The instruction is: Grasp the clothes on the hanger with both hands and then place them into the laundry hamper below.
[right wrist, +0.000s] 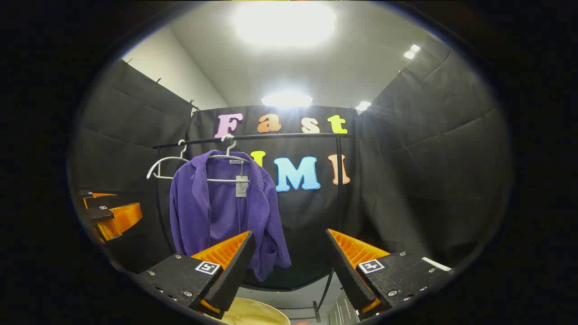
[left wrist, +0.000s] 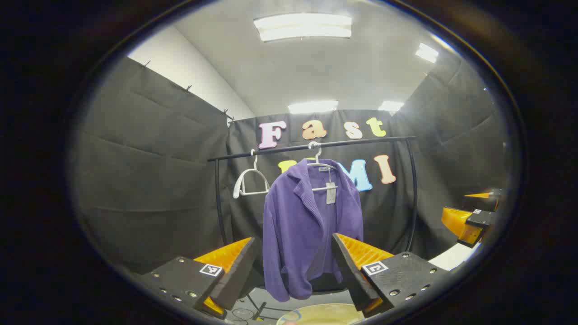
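Observation:
A purple jacket (left wrist: pixel 307 225) (right wrist: pixel 216 212) hangs on a white hanger (left wrist: pixel 319 159) (right wrist: pixel 230 151) from a black rail (left wrist: pixel 311 146) (right wrist: pixel 253 137). A grey tag dangles at its collar. My left gripper (left wrist: pixel 293 257) is open, its jaws framing the jacket from a distance. My right gripper (right wrist: pixel 289 253) is open too, with the jacket ahead and to its left. The right gripper (left wrist: pixel 472 216) also appears at the right edge of the left gripper view. At the left edge of the right gripper view is the left gripper (right wrist: pixel 110 214). A pale hamper rim (left wrist: pixel 323 313) (right wrist: pixel 257 316) lies below.
A second, bare white hanger (left wrist: pixel 248 183) (right wrist: pixel 165 167) hangs on the rail left of the jacket. The rack's black uprights (left wrist: pixel 412 194) (right wrist: pixel 339 180) stand at either end. Black cloth walls close the booth on three sides.

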The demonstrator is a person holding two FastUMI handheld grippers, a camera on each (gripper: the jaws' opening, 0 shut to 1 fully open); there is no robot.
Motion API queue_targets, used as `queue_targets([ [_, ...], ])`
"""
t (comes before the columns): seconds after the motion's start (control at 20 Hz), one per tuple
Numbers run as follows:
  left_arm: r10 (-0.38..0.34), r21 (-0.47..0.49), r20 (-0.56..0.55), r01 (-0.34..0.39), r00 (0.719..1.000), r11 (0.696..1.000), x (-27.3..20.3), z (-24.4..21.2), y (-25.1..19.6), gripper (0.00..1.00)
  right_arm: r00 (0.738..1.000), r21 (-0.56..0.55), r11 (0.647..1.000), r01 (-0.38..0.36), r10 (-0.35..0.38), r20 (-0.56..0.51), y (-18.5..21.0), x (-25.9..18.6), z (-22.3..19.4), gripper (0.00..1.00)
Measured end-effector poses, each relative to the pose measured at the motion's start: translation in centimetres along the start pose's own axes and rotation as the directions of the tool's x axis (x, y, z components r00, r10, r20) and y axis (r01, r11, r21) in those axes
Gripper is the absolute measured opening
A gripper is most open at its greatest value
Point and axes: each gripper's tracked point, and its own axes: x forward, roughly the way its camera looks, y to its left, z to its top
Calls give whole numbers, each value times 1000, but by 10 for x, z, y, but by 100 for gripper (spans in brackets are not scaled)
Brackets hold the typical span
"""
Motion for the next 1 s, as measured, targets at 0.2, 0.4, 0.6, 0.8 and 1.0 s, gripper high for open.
queue_targets([
  [0.2,4,-6,-2,-4,1000,1000,3,-2,2,95,1000,4,1000,8,-8,-10,-1,0,-4,95],
  [0.4,11,-11,-7,-11,1000,1000,5,-6,6,95,1000,5,1000,20,-20,-13,-3,-1,-6,95],
  [0.6,20,-8,-4,-20,1000,1000,5,-4,12,95,1000,5,1000,30,-30,-5,-5,2,-4,95],
  [0.8,26,5,5,-26,1000,1000,9,-2,17,95,999,4,999,44,-44,5,-11,9,0,95],
  [1.0,35,3,7,-35,999,999,17,1,18,95,999,10,999,39,-39,25,-13,21,8,95],
])
